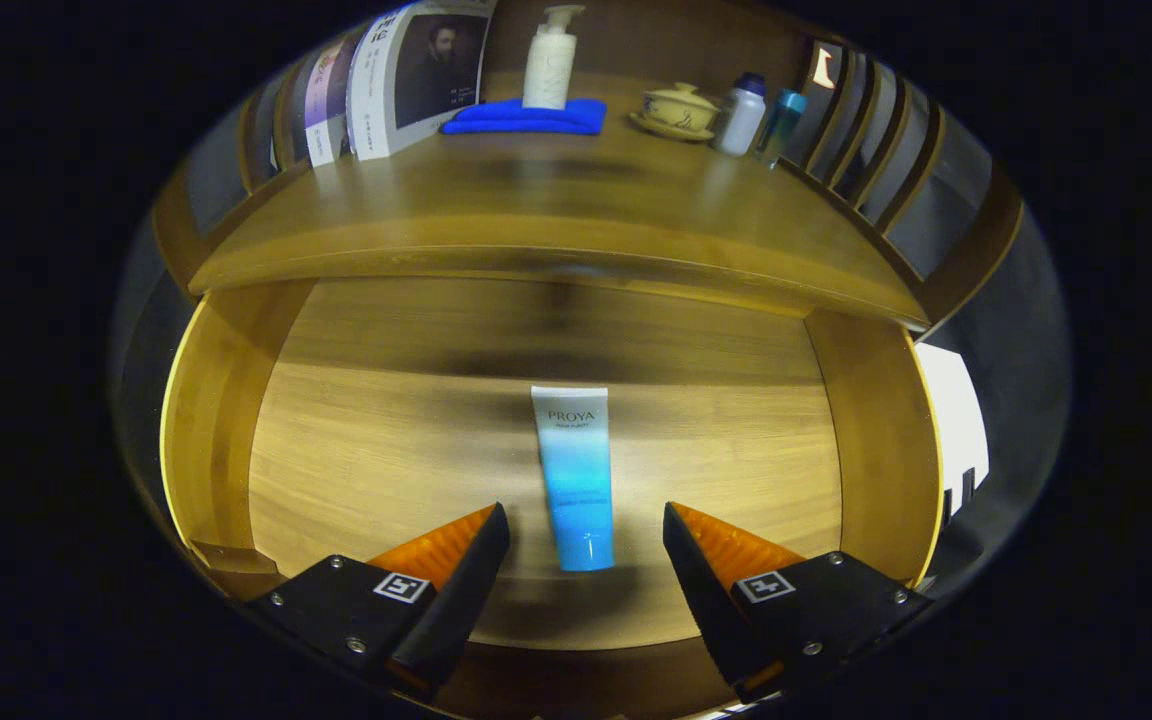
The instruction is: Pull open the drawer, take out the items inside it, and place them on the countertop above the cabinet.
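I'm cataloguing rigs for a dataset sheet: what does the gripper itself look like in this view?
The gripper has two wedge-shaped jaws that taper to narrow tips. Their inner faces are ribbed. Each sits on a black angular mount fastened with small silver screws, and each mount carries a square black-and-white marker tag on top. The jaws stand apart, open, with the tube lying in the drawer between them. No cables are visible.

Blue tube point(574, 478) flat in open drawer point(376, 450), lower end between the gripper's point(586, 525) wide-apart jaws.
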The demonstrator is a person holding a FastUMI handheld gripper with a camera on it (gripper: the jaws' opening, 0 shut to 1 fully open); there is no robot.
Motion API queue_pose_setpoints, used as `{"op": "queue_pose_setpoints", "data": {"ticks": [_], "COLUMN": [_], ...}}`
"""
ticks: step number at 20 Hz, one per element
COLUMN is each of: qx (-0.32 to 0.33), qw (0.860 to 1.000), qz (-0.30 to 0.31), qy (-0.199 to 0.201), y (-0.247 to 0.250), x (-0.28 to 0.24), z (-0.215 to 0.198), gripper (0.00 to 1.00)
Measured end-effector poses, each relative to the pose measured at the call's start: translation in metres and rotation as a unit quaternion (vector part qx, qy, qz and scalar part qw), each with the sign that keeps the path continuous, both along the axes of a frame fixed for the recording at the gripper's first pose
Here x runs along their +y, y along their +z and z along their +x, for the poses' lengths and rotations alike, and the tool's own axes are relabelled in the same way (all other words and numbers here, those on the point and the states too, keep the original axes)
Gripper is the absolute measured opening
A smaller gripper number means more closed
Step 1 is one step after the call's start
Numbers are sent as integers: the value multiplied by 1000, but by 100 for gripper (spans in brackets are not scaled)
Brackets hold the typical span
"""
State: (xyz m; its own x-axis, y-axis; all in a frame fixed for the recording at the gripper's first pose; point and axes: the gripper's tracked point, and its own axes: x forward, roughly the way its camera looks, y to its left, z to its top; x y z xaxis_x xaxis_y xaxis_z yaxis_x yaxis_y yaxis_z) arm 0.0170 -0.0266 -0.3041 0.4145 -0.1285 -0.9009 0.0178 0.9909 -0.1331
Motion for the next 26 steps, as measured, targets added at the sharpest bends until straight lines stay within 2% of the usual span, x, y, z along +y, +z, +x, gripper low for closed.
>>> {"op": "queue_pose_setpoints", "data": {"ticks": [6,9,11,14,17,22,26], "qx": [84,92,81,89,86,68,41], "qw": [996,995,996,995,996,997,997], "qz": [-28,-19,-15,13,7,-29,-66], "qy": [18,27,35,38,36,18,19], "y": [-24,-24,-27,-39,-34,-21,2], "x": [-19,-18,-17,-11,-14,-33,-41], "z": [-7,1,12,11,12,12,5], "gripper": [94,91,84,63,46,33,33]}}
